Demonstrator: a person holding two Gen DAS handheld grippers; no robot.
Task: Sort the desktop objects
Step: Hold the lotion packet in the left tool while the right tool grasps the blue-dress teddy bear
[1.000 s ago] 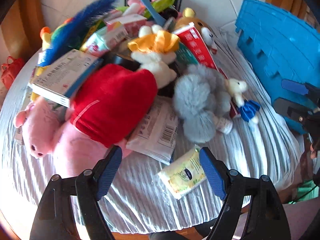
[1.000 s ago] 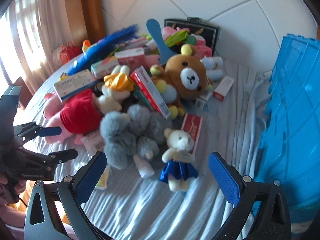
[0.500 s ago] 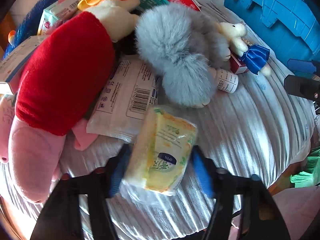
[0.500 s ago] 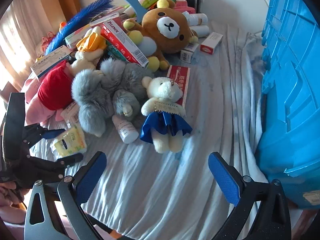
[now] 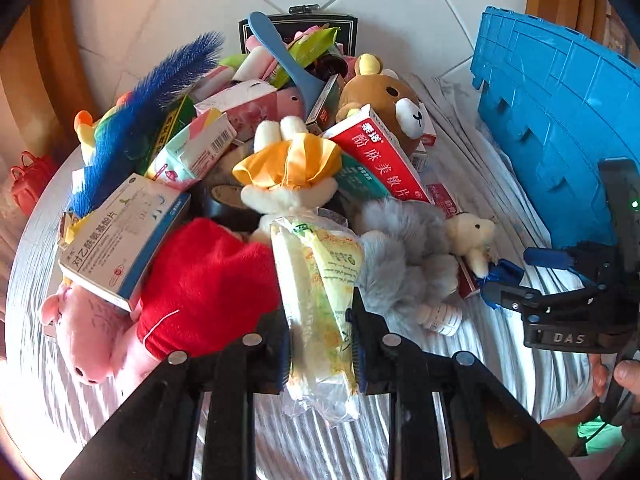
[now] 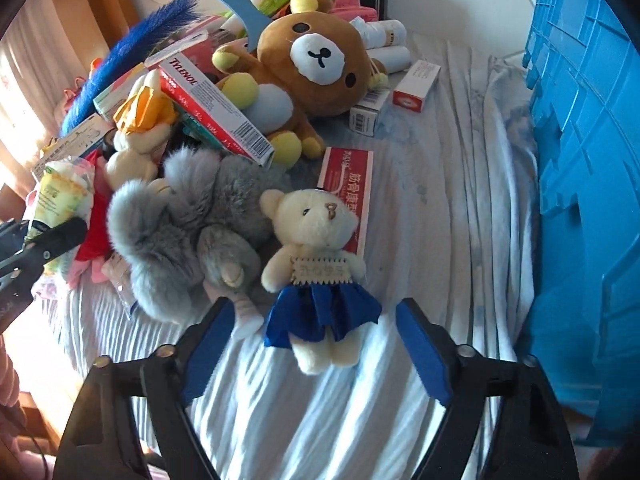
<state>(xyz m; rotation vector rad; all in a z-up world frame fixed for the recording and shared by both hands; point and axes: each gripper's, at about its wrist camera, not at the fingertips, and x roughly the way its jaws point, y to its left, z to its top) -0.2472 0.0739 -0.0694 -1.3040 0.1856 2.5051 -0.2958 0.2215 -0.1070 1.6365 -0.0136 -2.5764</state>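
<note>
Tissues in a crinkly yellow-green soft pack [image 5: 320, 296] sat clamped between the pads of our left gripper [image 5: 320, 340], lifted clear of the striped cloth [image 5: 460, 360] and hanging in front of the heap of toys. We judged the pack light and squashy; its loose film looked slippery, so a hold across the full middle seemed safer than one on the empty plastic tail below the pads.

Our right gripper [image 6: 316, 344] had its fingers spread wide, holding nothing, with the small cream bear in a blue skirt [image 6: 316, 256] lying on the cloth just ahead, its legs between the blue pads. We judged that bear soft and light, best pinched across the body rather than by the thin skirt.

As for containers, the blue crate [image 6: 592, 160] stood at the right edge of the table; we could see only its ribbed outer wall, so we could not tell what it held. At the back, a dark box [image 5: 298, 30] was stuffed with packets and pink items, with a blue paddle-shaped handle [image 5: 284, 64] leaning out over the pile.
</note>
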